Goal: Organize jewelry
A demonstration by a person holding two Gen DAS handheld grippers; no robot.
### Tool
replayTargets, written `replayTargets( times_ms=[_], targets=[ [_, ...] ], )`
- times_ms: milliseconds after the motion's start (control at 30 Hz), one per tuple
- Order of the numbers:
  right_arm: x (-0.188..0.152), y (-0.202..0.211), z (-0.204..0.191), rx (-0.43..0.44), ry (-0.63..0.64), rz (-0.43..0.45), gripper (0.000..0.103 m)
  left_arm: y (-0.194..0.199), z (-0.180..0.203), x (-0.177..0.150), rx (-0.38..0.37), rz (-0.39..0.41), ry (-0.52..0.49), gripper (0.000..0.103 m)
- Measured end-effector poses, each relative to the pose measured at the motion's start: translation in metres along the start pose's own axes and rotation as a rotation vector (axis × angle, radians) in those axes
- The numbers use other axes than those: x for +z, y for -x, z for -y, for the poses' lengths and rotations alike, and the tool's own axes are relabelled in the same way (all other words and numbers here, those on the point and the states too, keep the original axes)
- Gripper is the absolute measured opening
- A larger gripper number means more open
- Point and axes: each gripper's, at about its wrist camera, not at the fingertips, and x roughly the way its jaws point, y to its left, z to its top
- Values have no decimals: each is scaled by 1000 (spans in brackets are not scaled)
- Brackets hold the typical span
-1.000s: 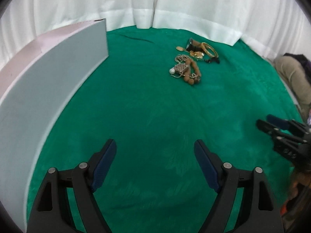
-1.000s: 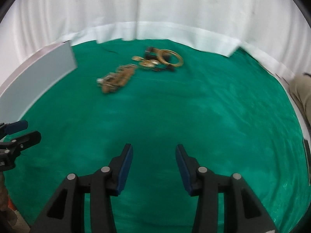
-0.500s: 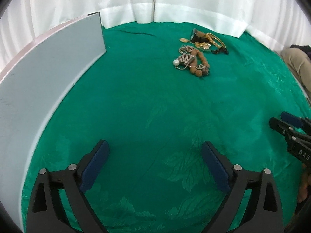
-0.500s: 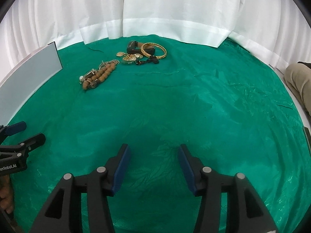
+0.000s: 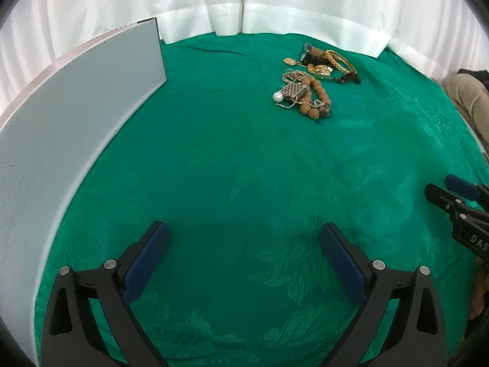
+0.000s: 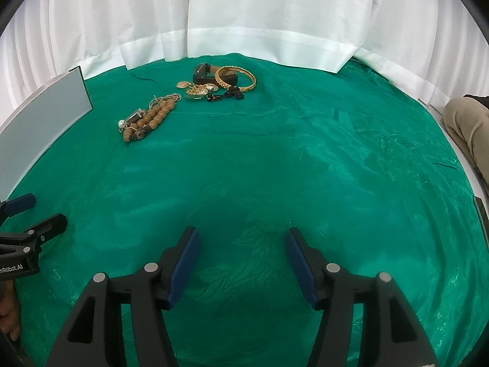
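Observation:
A pile of jewelry lies on the green cloth at the far side. It holds a brown bead bracelet (image 5: 318,99) (image 6: 156,116), a silver mesh pendant with a pearl (image 5: 292,91), a gold bangle (image 6: 235,79) (image 5: 340,61), a black watch (image 6: 203,72) and gold pendants (image 6: 198,88). A pale grey box (image 5: 70,128) (image 6: 39,116) stands at the left. My left gripper (image 5: 243,238) is open and empty, near the front. My right gripper (image 6: 241,244) is open and empty, also far from the jewelry.
A white curtain (image 6: 244,15) hangs behind the table. A person's beige-clad leg (image 6: 467,119) is at the right edge. The right gripper shows at the right of the left wrist view (image 5: 458,208), and the left gripper at the left of the right wrist view (image 6: 27,235).
Both cameras have tilted and drawn back a little, so the jewelry sits lower and clearer in view. The left jaws have spread wider. Nothing was picked up.

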Motion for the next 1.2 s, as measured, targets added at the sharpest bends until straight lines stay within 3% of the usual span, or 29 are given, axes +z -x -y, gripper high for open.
replayTargets(
  times_ms=[767, 867, 967, 1033, 1200],
  targets=[
    [1, -1, 3, 5, -1, -1, 61, -4, 2, -1, -14, -5, -3, 102],
    [1, -1, 3, 6, -2, -1, 62, -3, 1, 2, -43, -52, -49, 102],
    [1, -1, 4, 9, -4, -1, 62, 4, -9, 19, -121, -96, -23, 102],
    [1, -1, 4, 9, -5, -1, 62, 13, -18, 39, -182, -66, 13, 102],
    [1, -2, 4, 9, -4, -1, 62, 5, -22, 87, -240, -18, 2, 102]
  ],
)
